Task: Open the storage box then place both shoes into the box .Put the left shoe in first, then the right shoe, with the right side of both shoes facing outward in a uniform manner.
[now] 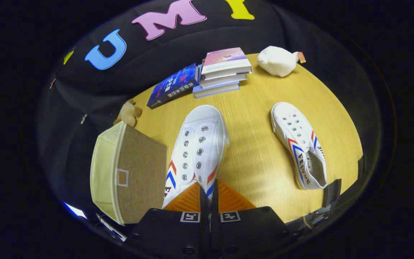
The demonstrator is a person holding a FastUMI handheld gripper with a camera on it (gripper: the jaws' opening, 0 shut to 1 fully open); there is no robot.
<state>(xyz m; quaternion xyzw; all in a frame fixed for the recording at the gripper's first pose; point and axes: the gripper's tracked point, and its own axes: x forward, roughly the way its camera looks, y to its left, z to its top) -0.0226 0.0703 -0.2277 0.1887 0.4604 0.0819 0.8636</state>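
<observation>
**White canvas shoe pinched in the tongs, box open beside it**

White canvas shoe (196, 144) is gripped at its heel end, toe pointing away from the tongs (208, 201). The fingers are nearly together, a thin fold of the shoe's side wall clamped between them, so narrow and holding the shoe. Grip at the collar edge makes sense: thin fabric there, easy pinch, and the toe hangs free for steering. Whether the shoe is lifted or rests on the wooden counter (257, 158) I cannot tell.

Storage box (128, 176) sits just left of the held shoe, beige fabric, its open mouth turned left, pale lining showing. Lid step looks done.

Second shoe (300, 145) lies well apart to the right on the counter, untouched, toe away. From the layout, the held one is likely the left shoe, going in first; not certain.

Beyond the shoes: stack of books (223, 72), a blue book (173, 86) lying beside it, white plush thing (277, 61) at the far counter edge, a brownish soft item (128, 113) behind the box.

Next call: swing the shoe left over the box rim, keeping the right side facing out. Risk: a thin pinch may slip.
</observation>
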